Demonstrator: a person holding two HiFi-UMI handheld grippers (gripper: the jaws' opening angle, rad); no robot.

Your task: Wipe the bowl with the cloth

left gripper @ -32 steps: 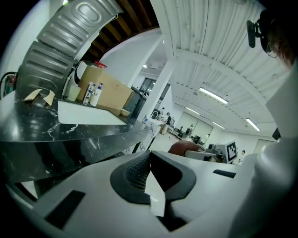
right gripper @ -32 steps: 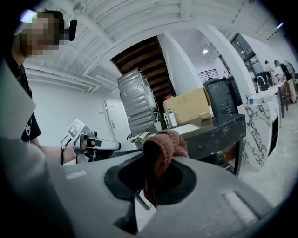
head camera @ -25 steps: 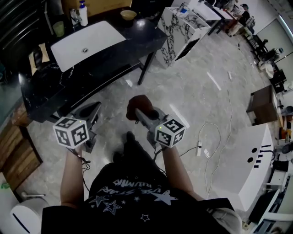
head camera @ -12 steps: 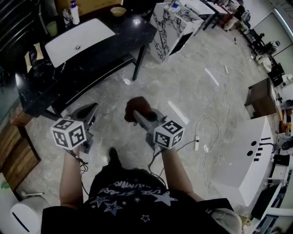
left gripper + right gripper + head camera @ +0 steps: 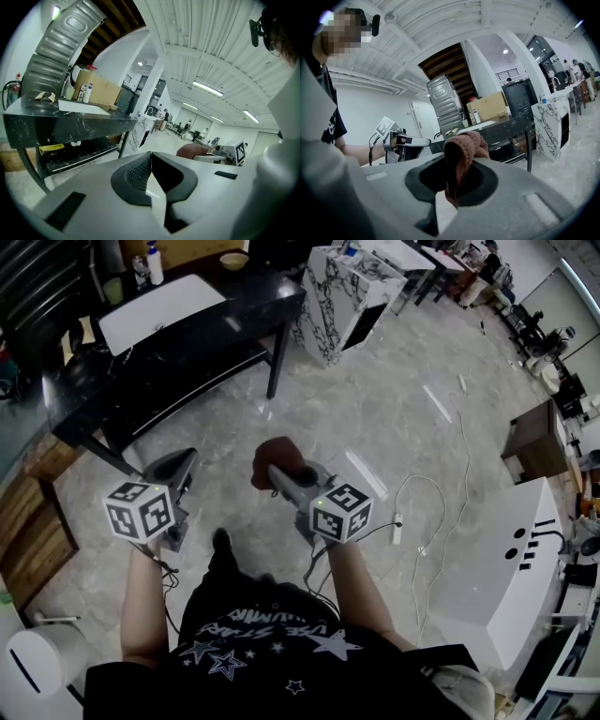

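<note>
Your right gripper (image 5: 279, 472) pinches the cloth (image 5: 275, 454) in its jaws. Your left gripper (image 5: 183, 461) has its jaws pressed together, empty. The bowl (image 5: 234, 260) sits on the counter (image 5: 269, 293), well apart from both. This looks like the approach: next, reach the counter and spread the left jaws for the bowl.

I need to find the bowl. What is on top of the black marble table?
On the black marble table sit a white rectangular sink, a white blue-capped bottle and, at its far end, a small tan bowl. The bowl's inside is too small to tell.
</note>
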